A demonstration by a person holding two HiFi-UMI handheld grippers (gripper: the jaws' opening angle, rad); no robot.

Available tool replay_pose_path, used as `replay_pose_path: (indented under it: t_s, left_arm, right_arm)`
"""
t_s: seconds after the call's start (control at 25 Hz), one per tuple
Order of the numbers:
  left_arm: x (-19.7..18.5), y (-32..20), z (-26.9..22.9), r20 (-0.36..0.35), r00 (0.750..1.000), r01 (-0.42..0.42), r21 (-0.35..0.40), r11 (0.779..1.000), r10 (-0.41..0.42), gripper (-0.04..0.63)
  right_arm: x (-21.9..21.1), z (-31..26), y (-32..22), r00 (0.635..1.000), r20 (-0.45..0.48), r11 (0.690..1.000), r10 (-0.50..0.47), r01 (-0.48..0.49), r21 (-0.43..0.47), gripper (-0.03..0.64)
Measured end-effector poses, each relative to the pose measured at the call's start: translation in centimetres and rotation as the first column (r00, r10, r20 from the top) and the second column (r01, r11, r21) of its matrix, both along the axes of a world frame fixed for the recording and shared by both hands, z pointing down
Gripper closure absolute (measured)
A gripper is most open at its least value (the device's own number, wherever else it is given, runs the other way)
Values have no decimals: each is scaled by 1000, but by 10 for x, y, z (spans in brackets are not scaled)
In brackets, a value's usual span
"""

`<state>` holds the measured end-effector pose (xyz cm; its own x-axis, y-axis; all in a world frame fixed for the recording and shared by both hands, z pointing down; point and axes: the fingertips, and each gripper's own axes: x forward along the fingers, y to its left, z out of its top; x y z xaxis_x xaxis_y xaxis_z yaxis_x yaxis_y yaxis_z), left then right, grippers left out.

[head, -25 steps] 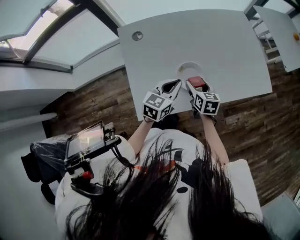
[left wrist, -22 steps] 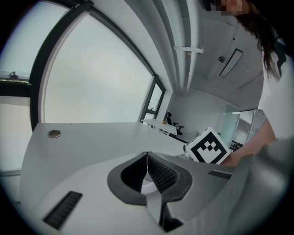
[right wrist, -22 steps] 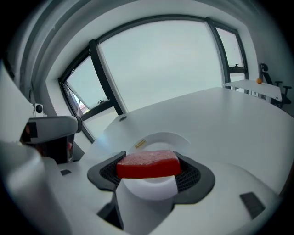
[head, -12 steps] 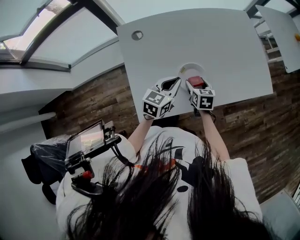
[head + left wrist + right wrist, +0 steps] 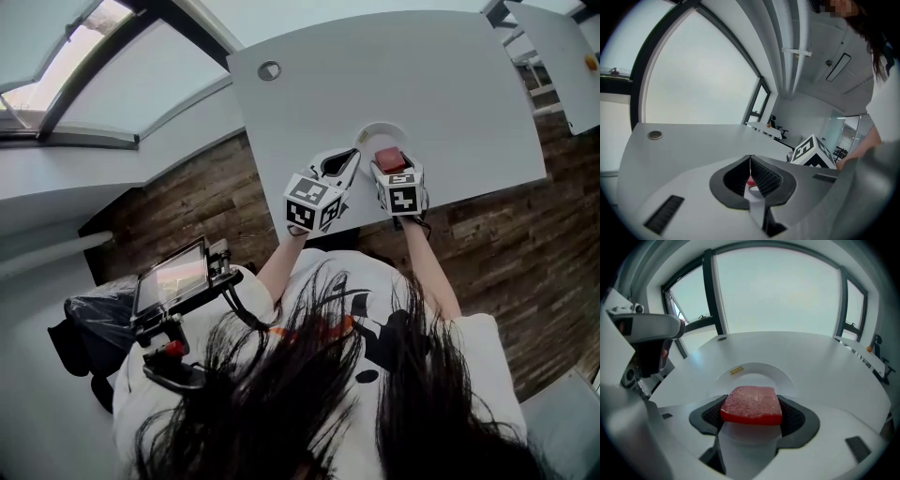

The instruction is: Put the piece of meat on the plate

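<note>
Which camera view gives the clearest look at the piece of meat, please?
The right gripper view: the piece of meat fills the centre, clamped in the right gripper, with the plate just beyond. The head view shows only a small red patch by the plate. The left gripper view shows at most a red sliver.

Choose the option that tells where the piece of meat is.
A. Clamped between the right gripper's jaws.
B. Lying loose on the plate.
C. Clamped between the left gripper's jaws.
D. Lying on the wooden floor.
A: the right gripper has its jaws shut on the red piece of meat, as its own view shows, with the white plate just beyond.
</note>
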<state>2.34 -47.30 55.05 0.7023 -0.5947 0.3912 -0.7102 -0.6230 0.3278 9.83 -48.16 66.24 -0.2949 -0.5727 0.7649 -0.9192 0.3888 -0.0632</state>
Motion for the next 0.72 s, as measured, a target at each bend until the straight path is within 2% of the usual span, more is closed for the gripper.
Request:
replay_pose_path:
  t_s: [0.44, 0.72]
  left_arm:
    - [5, -3, -3, -1, 1000, -23, 10, 1000, 23, 589]
    - [6, -5, -4, 4, 1000, -25, 9, 1000, 25, 590]
  right_arm:
    - [0, 2, -2, 1000, -15, 1000, -12, 11, -16, 296]
    - [8, -13, -7, 990, 95, 995, 100, -100, -7, 296]
